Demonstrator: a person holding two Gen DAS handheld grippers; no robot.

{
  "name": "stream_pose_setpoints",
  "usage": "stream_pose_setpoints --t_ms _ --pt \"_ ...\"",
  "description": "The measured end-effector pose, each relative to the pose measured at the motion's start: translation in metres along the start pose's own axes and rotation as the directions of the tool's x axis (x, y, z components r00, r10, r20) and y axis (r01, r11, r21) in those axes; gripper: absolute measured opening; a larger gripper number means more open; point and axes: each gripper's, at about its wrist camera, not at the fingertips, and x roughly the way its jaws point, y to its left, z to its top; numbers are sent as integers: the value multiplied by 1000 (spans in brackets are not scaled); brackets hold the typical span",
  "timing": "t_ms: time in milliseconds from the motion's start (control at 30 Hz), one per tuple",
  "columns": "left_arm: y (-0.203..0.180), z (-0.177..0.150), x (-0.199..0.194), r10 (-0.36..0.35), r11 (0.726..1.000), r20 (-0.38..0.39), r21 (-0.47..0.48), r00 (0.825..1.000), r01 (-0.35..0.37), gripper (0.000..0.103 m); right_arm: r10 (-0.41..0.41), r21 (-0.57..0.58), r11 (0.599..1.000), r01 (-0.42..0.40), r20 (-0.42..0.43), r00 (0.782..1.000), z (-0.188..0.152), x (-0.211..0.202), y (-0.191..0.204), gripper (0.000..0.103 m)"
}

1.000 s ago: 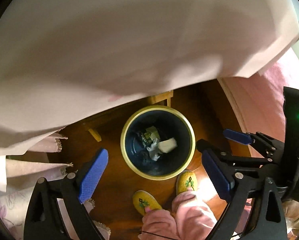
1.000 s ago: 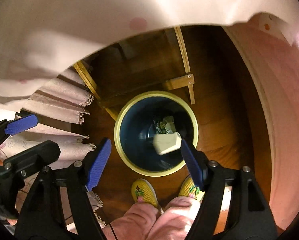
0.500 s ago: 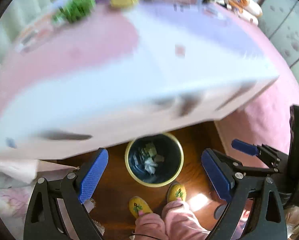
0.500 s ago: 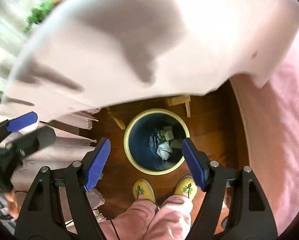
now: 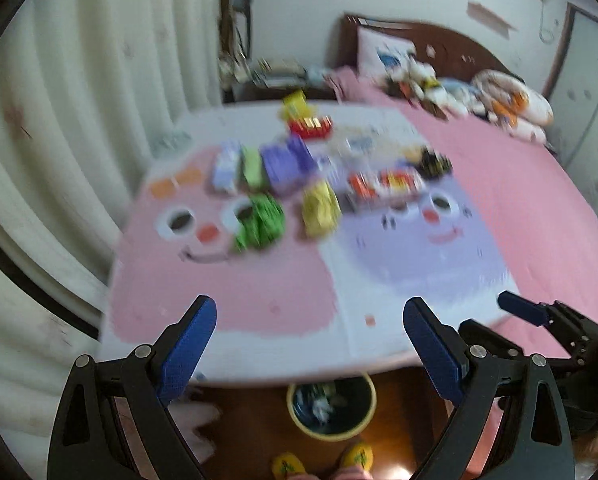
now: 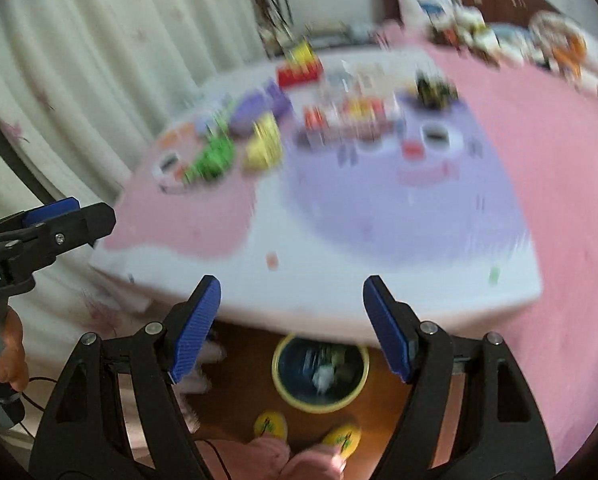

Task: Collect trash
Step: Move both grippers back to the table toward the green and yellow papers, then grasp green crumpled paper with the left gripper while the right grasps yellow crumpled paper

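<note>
**A:** Right, where is the trash from where you sit?

**B:** Scattered wrappers [image 5: 319,176] lie on the far half of the table [image 5: 227,304], toward twelve o'clock in both views. Nearest me are a green wrapper [image 5: 259,222] and a yellow wrapper [image 5: 319,210], just beside each other. The trash bin [image 5: 331,404] stands on the floor at six o'clock, partly tucked under the table's near edge, with crumpled bits already in it.

**A:** And your grippers?

**B:** The left gripper [image 5: 311,346] has its jaws wide apart and empty. The right gripper [image 6: 291,328] is spread too, holding nothing. I judge that my step now is reaching for the next piece.

**A:** How will you do it well?

**B:** The frames are smeared, so I would steady the rig first. Then I'd take the green or yellow piece, since they are closest and clear of the pile behind. I would straddle one wrapper only, come down low over the cloth, and close on the bulk of it, not a loose corner.

**A:** Do the views differ?

**B:** Yes. The right wrist view shows the left gripper at nine o'clock with a hand [image 6: 9,354] on its handle. The left wrist view shows the other gripper at four o'clock, but no hand. It also gives the wrappers more sharply.
</note>
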Motion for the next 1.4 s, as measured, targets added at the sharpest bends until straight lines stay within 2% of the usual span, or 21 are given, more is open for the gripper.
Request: stream_pose_setpoints --t_ms 133,267,400,500,567,667,700,833,967,1067,1100,1133,1200,1233,1400 --pt "8 28 -24 49 998 66 -38 997 -47 96 24 -61 998 -20 66 998 47 -17 10 72" --pt "17 50 -23 106 993 71 -56 992 -102 96 14 -125 992 -2 95 995 83 -14 25 72" --pt "35 67 11 71 995 23 -64 997 -70 96 0 -128 992 11 85 996 112 8 35 71" --pt "50 81 60 11 997 -64 -72 998 -15 94 -30 -114 993 38 64 997 123 38 38 68" --pt "59 88 94 -26 997 -125 -70 992 17 92 -38 -89 995 40 29 999 127 63 35 65" --pt "69 98 147 -56 998 -220 -45 974 48 82 -52 -14 999 51 -24 998 130 97 28 65" --pt "73 100 166 -64 998 -255 -40 965 56 77 -57 7 998 57 -41 998 131 110 26 63" --pt "79 100 234 -95 995 -380 -32 920 89 75 -90 76 992 96 -88 992 130 151 19 60" --pt "78 99 276 -115 993 -448 -17 887 120 72 -102 146 982 119 -118 988 132 183 14 59" --pt "80 99 296 -124 990 -477 4 870 144 63 -107 190 973 131 -132 986 134 199 13 59" --pt "82 98 302 -126 989 -488 10 864 150 57 -108 204 970 134 -134 985 136 205 13 59" --pt "85 99 307 -123 989 -497 15 859 150 50 -110 210 968 137 -136 985 137 208 14 59" --pt "89 102 308 -128 987 -486 27 865 161 42 -111 218 966 140 -139 984 141 216 15 59" --pt "93 104 310 -136 985 -493 26 859 171 39 -113 218 966 142 -141 984 143 219 17 59" --pt "110 112 309 -127 985 -472 39 872 165 36 -109 210 967 144 -167 980 151 243 25 58"
